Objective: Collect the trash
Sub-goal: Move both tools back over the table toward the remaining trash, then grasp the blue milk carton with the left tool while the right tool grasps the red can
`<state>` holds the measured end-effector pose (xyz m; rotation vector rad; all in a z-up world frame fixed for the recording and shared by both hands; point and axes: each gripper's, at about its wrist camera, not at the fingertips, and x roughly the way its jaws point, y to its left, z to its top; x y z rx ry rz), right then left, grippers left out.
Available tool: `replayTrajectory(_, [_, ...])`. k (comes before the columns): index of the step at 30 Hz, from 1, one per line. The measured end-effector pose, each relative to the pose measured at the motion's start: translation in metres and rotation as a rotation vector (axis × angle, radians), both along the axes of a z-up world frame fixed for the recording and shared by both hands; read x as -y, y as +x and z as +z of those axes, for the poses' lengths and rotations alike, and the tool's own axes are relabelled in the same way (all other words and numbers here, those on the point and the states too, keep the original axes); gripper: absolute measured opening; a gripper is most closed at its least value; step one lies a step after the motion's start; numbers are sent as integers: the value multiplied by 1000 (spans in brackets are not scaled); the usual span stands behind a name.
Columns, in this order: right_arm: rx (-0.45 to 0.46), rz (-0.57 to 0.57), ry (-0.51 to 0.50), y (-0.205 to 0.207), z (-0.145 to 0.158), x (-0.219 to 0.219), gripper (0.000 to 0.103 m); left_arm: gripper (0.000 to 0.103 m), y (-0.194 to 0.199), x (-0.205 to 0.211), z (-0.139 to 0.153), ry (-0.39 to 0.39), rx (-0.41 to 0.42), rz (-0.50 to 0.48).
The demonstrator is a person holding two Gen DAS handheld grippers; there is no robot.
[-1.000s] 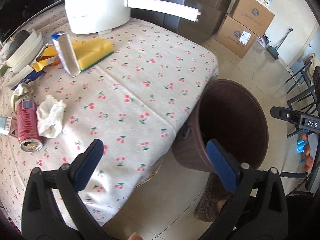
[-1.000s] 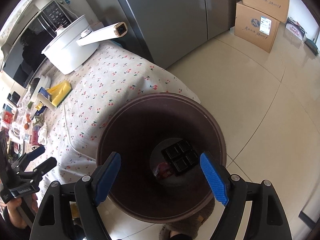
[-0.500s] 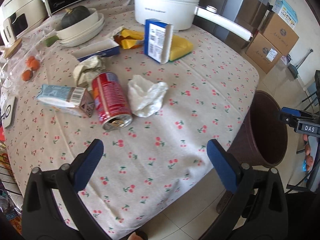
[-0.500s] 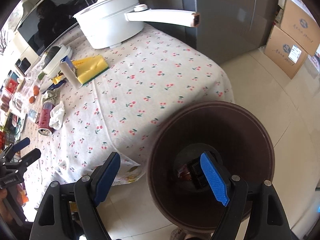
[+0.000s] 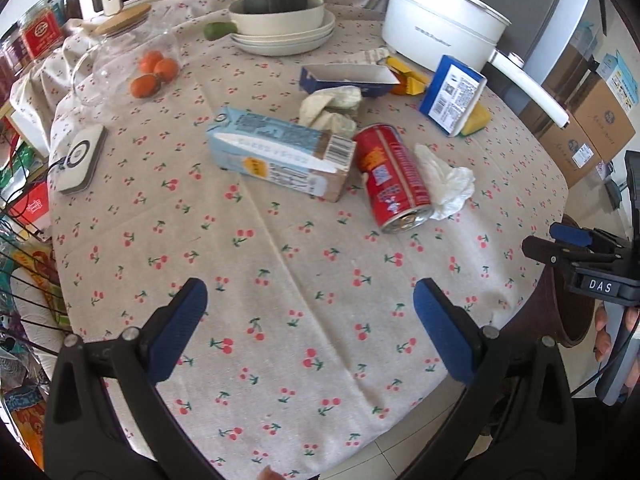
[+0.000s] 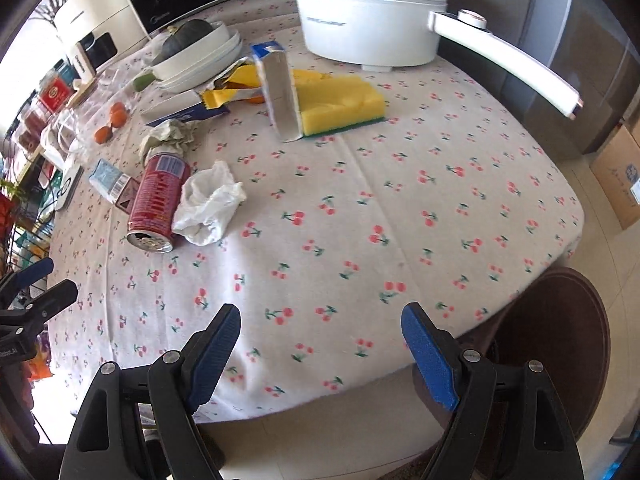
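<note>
A red can (image 5: 394, 178) lies on its side on the cherry-print tablecloth (image 5: 280, 280), between a light blue milk carton (image 5: 280, 154) and a crumpled white tissue (image 5: 448, 186). A crumpled beige paper (image 5: 332, 108) and an open blue box (image 5: 348, 78) lie behind. The can (image 6: 158, 200) and tissue (image 6: 210, 204) also show in the right wrist view. The brown trash bin (image 6: 560, 348) stands on the floor at the table's right edge. My left gripper (image 5: 310, 330) is open and empty above the near table edge. My right gripper (image 6: 320, 354) is open and empty, near the bin.
A white pot (image 5: 444, 30) with a long handle stands at the back, a yellow sponge (image 6: 340, 102) and upright blue box (image 6: 278, 94) before it. Stacked bowls with a squash (image 5: 280, 16), oranges (image 5: 154, 72) and a white puck device (image 5: 80, 158) sit left. Cardboard boxes (image 5: 588, 128) stand on the floor.
Both grippers have swung left from the trash bin toward the table. The trash on the cloth now fills the left view; the bin has slid to the right edge of both views.
</note>
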<state>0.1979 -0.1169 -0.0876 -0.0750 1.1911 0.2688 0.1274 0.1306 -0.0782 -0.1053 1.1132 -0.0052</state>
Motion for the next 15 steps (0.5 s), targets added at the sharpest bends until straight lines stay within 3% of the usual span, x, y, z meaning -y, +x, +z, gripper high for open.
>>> replayTrajectory(8, [-2, 49, 10, 13, -12, -55, 84, 102, -13, -41, -9, 14, -10, 61])
replayTrajectory(11, [37, 26, -1, 21, -9, -67, 84, 102, -15, -48, -11, 10, -16, 70])
replayTrajectory(15, [75, -4, 98, 33, 5, -82, 84, 102, -17, -54, -9, 7, -11, 81])
